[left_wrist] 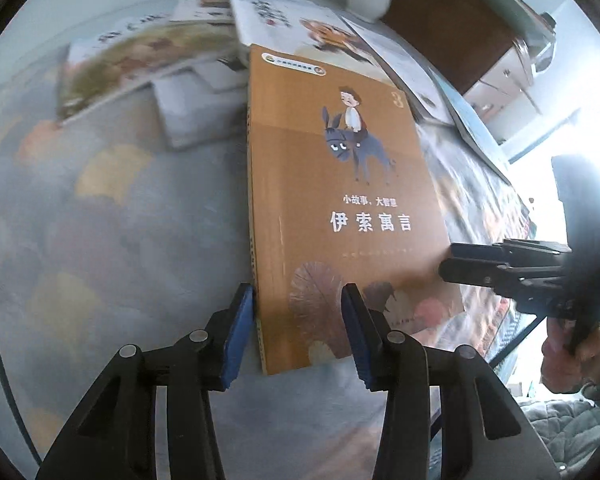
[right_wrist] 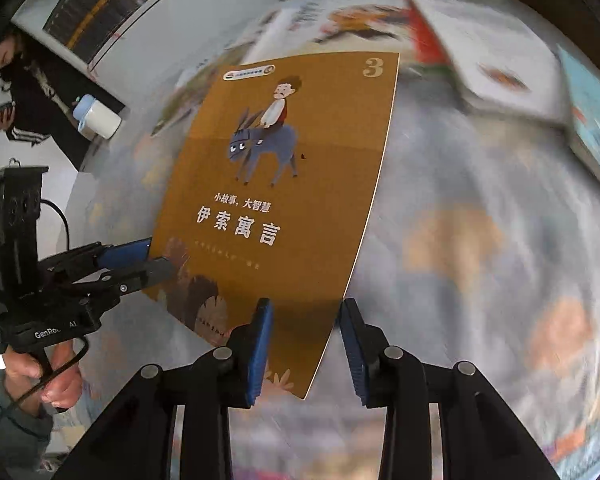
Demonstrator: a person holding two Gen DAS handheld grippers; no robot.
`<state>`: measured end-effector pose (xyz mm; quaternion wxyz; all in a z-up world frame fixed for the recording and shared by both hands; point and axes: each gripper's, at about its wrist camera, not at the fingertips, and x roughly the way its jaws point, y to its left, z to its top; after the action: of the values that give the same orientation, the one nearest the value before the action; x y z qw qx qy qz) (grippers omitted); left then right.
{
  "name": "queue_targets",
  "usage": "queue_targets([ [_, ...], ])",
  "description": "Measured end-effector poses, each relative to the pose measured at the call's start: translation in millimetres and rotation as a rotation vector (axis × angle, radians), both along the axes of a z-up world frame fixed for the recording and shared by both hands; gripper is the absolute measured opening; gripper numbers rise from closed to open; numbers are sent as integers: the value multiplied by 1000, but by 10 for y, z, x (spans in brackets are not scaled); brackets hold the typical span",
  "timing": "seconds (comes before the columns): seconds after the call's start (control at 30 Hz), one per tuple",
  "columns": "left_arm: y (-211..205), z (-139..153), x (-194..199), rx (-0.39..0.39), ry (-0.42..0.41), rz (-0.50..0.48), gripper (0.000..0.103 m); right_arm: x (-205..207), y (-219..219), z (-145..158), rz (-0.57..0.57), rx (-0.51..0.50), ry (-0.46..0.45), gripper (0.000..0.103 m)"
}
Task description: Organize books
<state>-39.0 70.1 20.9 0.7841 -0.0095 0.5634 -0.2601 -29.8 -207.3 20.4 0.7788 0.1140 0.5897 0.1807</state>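
Orange book (left_wrist: 340, 208) is lying on the patterned cloth (left_wrist: 100, 220), other books (left_wrist: 148, 56) just behind. Your L gripper (left_wrist: 298, 320) is straddling its spine corner, R gripper (right_wrist: 304, 344) straddling the opposite corner; can't tell if the pads are pressing.

The brown book (left_wrist: 340, 184) shows a smooth, matt paper cover. Under it the tablecloth (left_wrist: 100, 220) looks like glossy plastic, and both grippers' pads (left_wrist: 240, 336) are ribbed blue rubber on black plastic.
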Motion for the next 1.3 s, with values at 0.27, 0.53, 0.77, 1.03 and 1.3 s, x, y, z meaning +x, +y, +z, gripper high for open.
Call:
queue_targets([
  [0.27, -128, -17, 83, 68, -22, -12, 44, -289, -310, 27, -69, -19, -5, 34],
  [0.53, -206, -16, 44, 105, -40, -44, 47, -318, -211, 14, -72, -43, -59, 34],
  [0.77, 28, 31, 159, -191, 115, -37, 47, -319, -191, 5, -67, -61, -87, 35],
  [1.03, -109, 392, 70, -287, 36, -88, 29, -281, -424, -78, -111, 97, -39, 35],
  [1.3, -47, 40, 133, -341, 153, -15, 14, -313, -446, -82, -100, 104, -41, 35],
])
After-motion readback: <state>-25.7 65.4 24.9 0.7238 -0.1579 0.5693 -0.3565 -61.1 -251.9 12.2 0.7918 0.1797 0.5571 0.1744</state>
